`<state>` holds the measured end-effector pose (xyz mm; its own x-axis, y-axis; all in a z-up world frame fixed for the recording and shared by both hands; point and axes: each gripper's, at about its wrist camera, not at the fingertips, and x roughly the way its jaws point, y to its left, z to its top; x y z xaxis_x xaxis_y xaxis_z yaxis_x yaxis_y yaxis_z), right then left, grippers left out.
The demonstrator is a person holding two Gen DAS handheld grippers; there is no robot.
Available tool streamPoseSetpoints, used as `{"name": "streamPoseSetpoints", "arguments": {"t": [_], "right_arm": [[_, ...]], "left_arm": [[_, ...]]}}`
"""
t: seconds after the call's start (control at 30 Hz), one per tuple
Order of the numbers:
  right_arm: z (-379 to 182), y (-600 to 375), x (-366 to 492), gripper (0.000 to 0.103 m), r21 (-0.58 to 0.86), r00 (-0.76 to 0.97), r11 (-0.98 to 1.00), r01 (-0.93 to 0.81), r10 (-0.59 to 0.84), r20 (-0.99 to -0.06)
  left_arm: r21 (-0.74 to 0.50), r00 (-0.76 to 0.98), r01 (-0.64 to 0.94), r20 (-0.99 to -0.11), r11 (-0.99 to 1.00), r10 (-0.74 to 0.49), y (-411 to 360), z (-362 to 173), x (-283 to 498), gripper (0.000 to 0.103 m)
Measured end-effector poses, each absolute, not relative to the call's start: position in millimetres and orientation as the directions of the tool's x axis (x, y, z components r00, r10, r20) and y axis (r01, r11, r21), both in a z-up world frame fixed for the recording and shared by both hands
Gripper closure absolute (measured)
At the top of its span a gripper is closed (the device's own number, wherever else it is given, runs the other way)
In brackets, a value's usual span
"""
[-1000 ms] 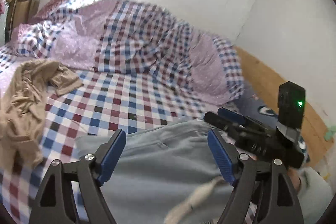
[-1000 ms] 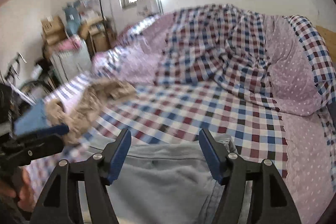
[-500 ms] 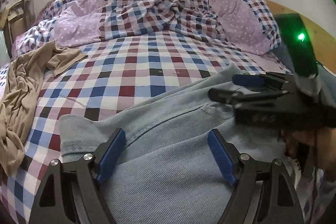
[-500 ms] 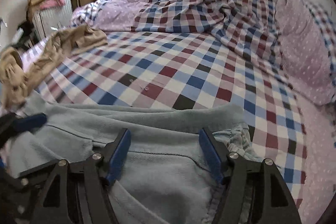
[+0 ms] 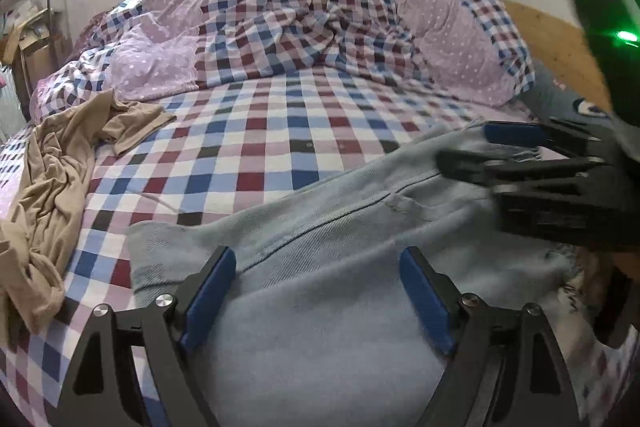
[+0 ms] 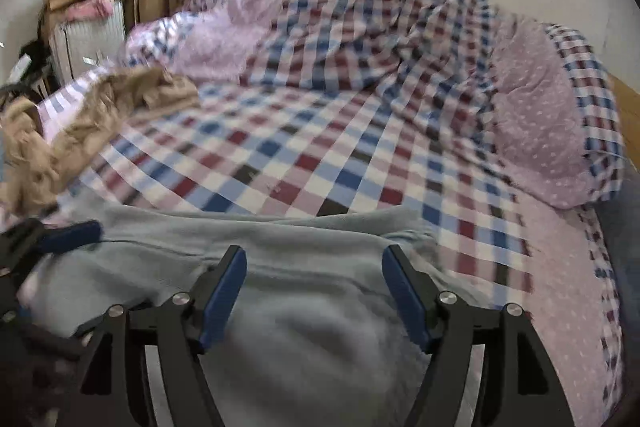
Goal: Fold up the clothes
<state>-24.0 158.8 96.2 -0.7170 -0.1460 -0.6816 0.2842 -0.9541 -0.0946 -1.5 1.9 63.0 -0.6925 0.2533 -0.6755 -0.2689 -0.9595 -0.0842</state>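
Note:
A light blue denim garment (image 5: 340,247) lies spread on the checked bed sheet (image 5: 248,147), close under both grippers. My left gripper (image 5: 316,261) hovers just over its cloth, open, with nothing between the blue pads. My right gripper (image 6: 312,257) is also open over the same garment (image 6: 304,291), in a motion-blurred view. From the left wrist view, the right gripper (image 5: 484,147) reaches in from the right above the garment's far edge. The left gripper's blue pad (image 6: 72,231) shows at the left edge of the right wrist view.
A crumpled tan garment (image 5: 60,179) lies on the left side of the bed, also visible as a tan garment (image 6: 80,123) from the right wrist. A bunched checked and lilac quilt (image 5: 312,27) fills the far end. Boxes and a radiator (image 6: 88,31) stand beyond, a wooden board (image 5: 560,43) at right.
Both grippers dropped from above the bed to just over the denim garment, which now lies spread on the sheet. In the last half second the right gripper shifted slightly, blurring its view.

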Motion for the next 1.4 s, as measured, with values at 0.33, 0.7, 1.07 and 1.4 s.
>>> {"name": "streamPoseSetpoints", "arguments": {"t": [0.33,0.7,1.07,1.4], "right_arm": [[118,170,81,0.025,0.144,-0.735,-0.963,0.227,-0.266,-0.623],[45,152,89,0.024,0.071,-0.633,-0.953,0.295,-0.251,-0.732],[50,157,96,0.021,0.071,-0.665,-0.959,0.276,-0.243,-0.707],[89,186,129,0.020,0.134,-0.739,-0.960,0.248,-0.276,-0.615]], "left_arm": [[-0.245,-0.682,-0.318,-0.612,-0.916,0.401,-14,99,61,0.016],[-0.162,-0.611,-0.349,-0.707,-0.923,0.355,11,55,89,0.016],[-0.131,-0.649,-0.318,-0.691,-0.939,0.317,14,57,103,0.015],[-0.157,-0.702,-0.251,-0.650,-0.955,0.291,-3,85,118,0.015]]}}
